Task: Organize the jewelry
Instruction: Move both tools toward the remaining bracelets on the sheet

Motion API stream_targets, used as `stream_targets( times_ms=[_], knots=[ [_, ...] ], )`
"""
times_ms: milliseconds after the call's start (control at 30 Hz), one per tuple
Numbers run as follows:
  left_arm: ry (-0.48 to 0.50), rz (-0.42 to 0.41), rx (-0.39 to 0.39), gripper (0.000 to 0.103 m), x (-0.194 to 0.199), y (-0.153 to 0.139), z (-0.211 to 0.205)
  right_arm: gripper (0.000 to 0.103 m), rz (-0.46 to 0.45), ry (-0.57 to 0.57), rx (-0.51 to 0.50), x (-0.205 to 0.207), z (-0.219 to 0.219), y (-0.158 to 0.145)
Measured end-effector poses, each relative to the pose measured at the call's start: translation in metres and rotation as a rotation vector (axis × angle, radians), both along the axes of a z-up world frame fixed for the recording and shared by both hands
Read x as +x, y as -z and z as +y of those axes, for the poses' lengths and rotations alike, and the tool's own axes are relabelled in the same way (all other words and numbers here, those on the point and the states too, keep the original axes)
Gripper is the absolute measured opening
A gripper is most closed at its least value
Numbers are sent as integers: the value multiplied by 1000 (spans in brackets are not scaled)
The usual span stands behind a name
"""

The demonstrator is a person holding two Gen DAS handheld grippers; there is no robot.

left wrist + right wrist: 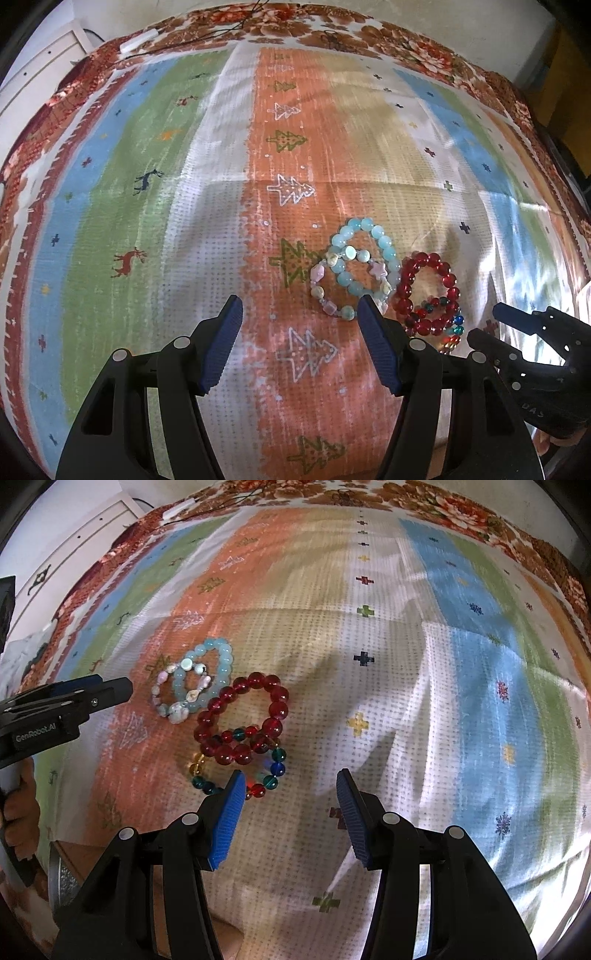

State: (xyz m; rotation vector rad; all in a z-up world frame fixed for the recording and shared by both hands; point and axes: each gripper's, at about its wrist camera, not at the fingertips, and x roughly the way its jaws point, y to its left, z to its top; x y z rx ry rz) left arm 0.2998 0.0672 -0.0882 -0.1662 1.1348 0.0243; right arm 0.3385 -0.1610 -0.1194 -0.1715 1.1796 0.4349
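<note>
four beaded bracelets (pixel 236 716) lie clustered on a striped cloth (pixel 406 701); left claw (pixel 301 332) and right claw (pixel 290 805) both released, empty.

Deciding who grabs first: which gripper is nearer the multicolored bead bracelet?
Right. The right gripper has one fingertip at the multicolored bead bracelet; the left gripper sits farther over, by the pastel bracelet.

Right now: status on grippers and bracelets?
Left gripper open, empty. Right gripper open, empty. Four bracelets clustered on cloth; red bracelet overlaps multicolor bracelet. Nothing blocking.
</note>
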Motion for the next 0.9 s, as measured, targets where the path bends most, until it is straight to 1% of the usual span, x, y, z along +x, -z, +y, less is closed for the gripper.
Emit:
stream_targets(
  times_ms=[167, 333, 500, 800, 900],
  knots=[
    [0, 3, -16, 64, 5, 3, 1, 51, 6, -3, -3, 5, 4, 3],
    [3, 11, -8, 63, 10, 8, 1, 51, 15, -13, -14, 8, 9, 9],
    [14, 42, 21, 61, 17, 19, -2, 51, 19, -20, -31, 11, 10, 14],
    [20, 61, 68, 54, 26, 32, -4, 51, 23, -18, -40, 16, 12, 19],
    [34, 58, 87, 54, 26, 35, -7, 51, 18, -25, -53, 16, 14, 21]
  ],
)
